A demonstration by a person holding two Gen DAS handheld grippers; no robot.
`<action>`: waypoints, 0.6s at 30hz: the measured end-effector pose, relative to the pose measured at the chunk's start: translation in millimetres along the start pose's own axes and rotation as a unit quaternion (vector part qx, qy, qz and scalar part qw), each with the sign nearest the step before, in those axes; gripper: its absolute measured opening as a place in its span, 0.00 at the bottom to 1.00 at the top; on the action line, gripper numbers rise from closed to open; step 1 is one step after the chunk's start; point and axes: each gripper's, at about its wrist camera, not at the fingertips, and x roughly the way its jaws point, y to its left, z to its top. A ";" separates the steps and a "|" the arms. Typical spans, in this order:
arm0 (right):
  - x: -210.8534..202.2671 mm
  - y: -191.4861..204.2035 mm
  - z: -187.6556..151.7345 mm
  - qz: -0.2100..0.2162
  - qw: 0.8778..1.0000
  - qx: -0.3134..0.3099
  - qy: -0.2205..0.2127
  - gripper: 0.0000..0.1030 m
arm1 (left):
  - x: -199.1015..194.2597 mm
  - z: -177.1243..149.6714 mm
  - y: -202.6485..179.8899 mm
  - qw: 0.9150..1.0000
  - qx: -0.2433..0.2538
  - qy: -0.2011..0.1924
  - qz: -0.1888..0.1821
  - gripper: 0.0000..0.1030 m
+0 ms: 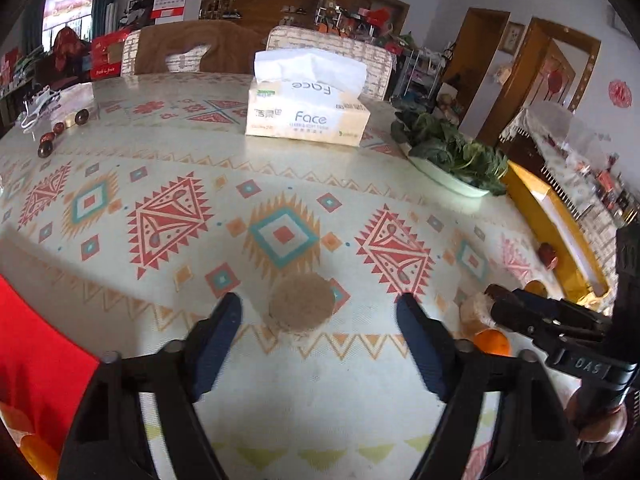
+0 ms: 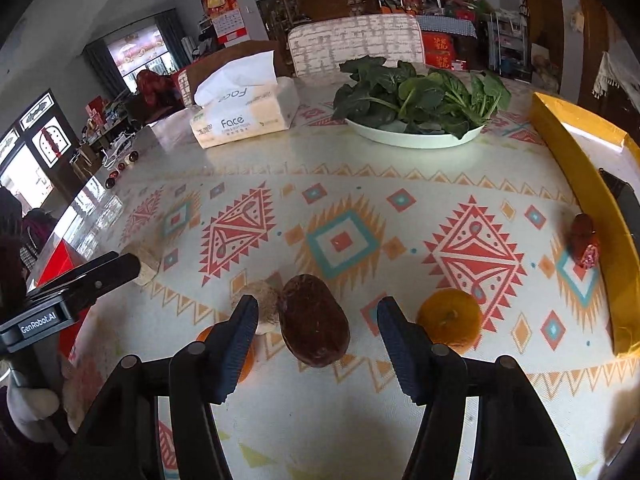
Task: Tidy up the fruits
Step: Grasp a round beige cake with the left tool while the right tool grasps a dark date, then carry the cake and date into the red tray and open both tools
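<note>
My right gripper [image 2: 318,332] hangs open around a brown fruit [image 2: 314,320], pads clear of it, an orange [image 2: 450,320] just right. My left gripper [image 1: 320,328] gapes over a tan disc [image 1: 302,306]. Open cloth [image 2: 360,184] lies ahead; a yellow box [image 2: 580,152] lines the right edge.

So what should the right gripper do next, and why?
Probably ease forward and down over the brown fruit: the right gripper is open with the fruit just ahead between its fingers, the pads not yet touching it.
</note>
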 end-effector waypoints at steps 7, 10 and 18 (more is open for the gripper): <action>-2.1 4.0 0.5 0.012 1.000 -0.004 -0.004 0.38 | 0.5 -3.7 0.4 1.000 -0.002 0.010 0.001 0.34; -5.0 8.1 -1.3 0.002 1.000 -0.013 -0.008 0.35 | -8.0 -6.7 -0.6 1.000 -0.010 0.008 -0.011 0.34; -23.4 1.2 -3.7 0.025 0.999 0.020 -0.014 0.35 | -67.3 -21.4 -2.9 0.998 -0.022 -0.031 -0.042 0.34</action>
